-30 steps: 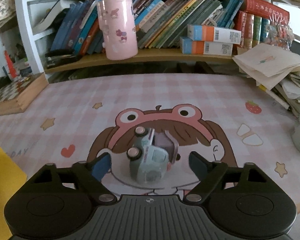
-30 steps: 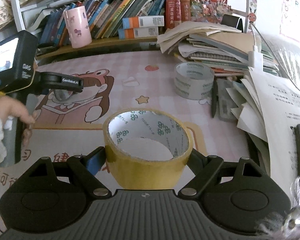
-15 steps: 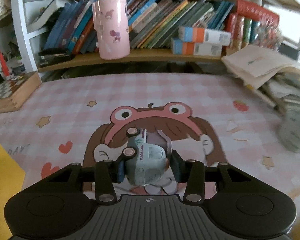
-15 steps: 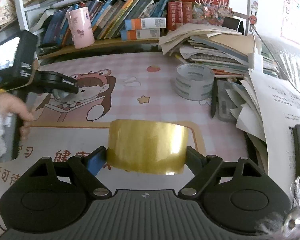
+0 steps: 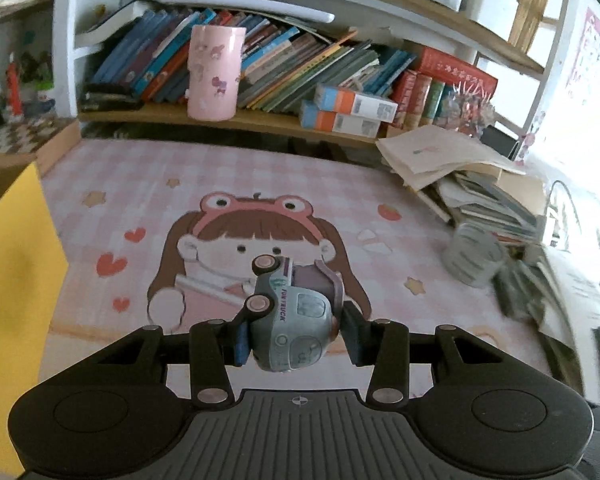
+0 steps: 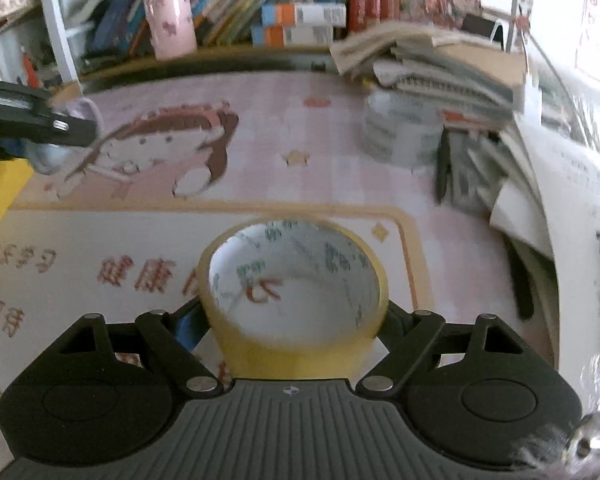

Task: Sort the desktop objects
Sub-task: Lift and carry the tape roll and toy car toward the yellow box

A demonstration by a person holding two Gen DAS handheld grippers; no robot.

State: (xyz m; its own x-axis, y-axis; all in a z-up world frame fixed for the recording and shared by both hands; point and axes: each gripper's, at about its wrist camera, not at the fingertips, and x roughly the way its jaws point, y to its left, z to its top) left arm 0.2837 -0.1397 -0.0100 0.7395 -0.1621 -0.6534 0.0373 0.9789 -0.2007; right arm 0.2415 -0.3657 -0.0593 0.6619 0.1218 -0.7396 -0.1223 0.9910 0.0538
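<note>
Fingers of the left gripper (image 5: 294,336), open a second ago, now clamp the toy truck (image 5: 294,320) and lift it; the right gripper (image 6: 296,320) still grasps the yellow tape roll (image 6: 296,344), ready for sorting.

Daylight enters from my right side, and in both views the far right edge is washed out to white glare. My left view is quite sharp in the middle: the small pale green toy truck (image 5: 290,322) shows readable letters, but the grey tape roll (image 5: 474,258) at the right is smeared. My right view is blurred almost everywhere; the pink checked desk mat with a cartoon girl (image 6: 260,128) looks streaked, and the yellow tape roll (image 6: 296,312) is soft at its rim. The wooden bookshelf (image 5: 260,120) bends strongly from the fisheye lens. Shadows are faint.
</note>
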